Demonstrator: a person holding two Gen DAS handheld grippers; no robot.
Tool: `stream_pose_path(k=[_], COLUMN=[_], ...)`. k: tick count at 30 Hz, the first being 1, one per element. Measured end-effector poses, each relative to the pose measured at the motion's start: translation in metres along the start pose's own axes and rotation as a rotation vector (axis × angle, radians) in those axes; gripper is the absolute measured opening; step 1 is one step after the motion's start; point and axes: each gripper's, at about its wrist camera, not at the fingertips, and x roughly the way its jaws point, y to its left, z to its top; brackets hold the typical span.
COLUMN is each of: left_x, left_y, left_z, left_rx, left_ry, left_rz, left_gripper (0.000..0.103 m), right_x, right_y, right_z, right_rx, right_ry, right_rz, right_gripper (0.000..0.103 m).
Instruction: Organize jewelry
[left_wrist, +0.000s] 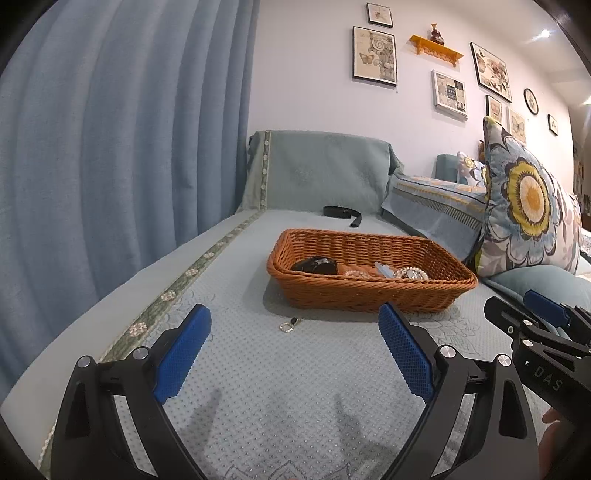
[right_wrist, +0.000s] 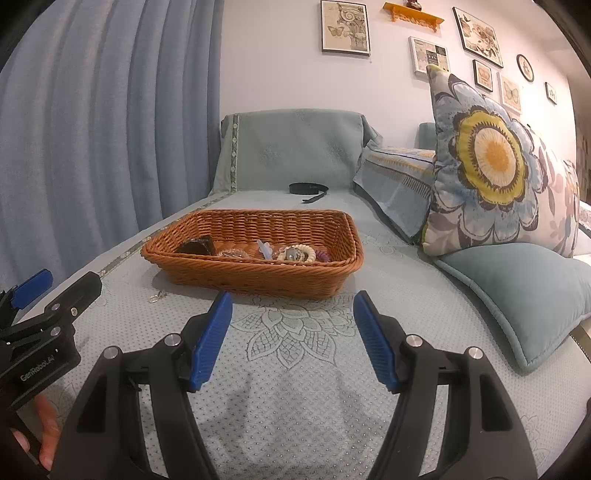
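My basket (right_wrist: 255, 254) sits far ahead on the sofa (left_wrist: 280, 387), jewelry heaped inside; only the right view shows the beaded bracelet (right_wrist: 300, 254) clearly. My left gripper (left_wrist: 295, 339) gapes wide, empty, as does my right gripper (right_wrist: 292, 325). A small ring (left_wrist: 289, 325) (loose) lies just near the basket.

basket (left_wrist: 369, 291) on sofa (left_wrist: 258, 369) | earring (left_wrist: 289, 325) before basket | belt (left_wrist: 341, 213) behind | cushion (left_wrist: 532, 206) right

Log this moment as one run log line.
left gripper open | right gripper open | small ring on sofa cover, outside wicker basket
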Motion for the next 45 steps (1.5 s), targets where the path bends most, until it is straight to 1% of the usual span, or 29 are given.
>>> stream_pose_path(k=[7,13,45], left_x=[-0.0007,-0.0008,0.0009], left_y=[-0.0015,-0.0016,-0.0013], left_z=[0.0008,0.0009,0.0], left_rx=[0.007,0.007,0.005], left_ry=[-0.004,-0.004,-0.001], left_rz=[0.002,0.002,0.002], left_gripper=[0.089,0.089,0.091], right_x=[0.0007,0.0011,0.0028], right_y=[-0.0012,-0.0017,-0.0046], right_z=[0.0,-0.0002,-0.0013], right_rx=[0.003,0.005,0.015], right_ry=[0.007,0.005,0.012], right_rz=[0.002,0.001,0.004], right_gripper=[0.065,0.069,0.069])
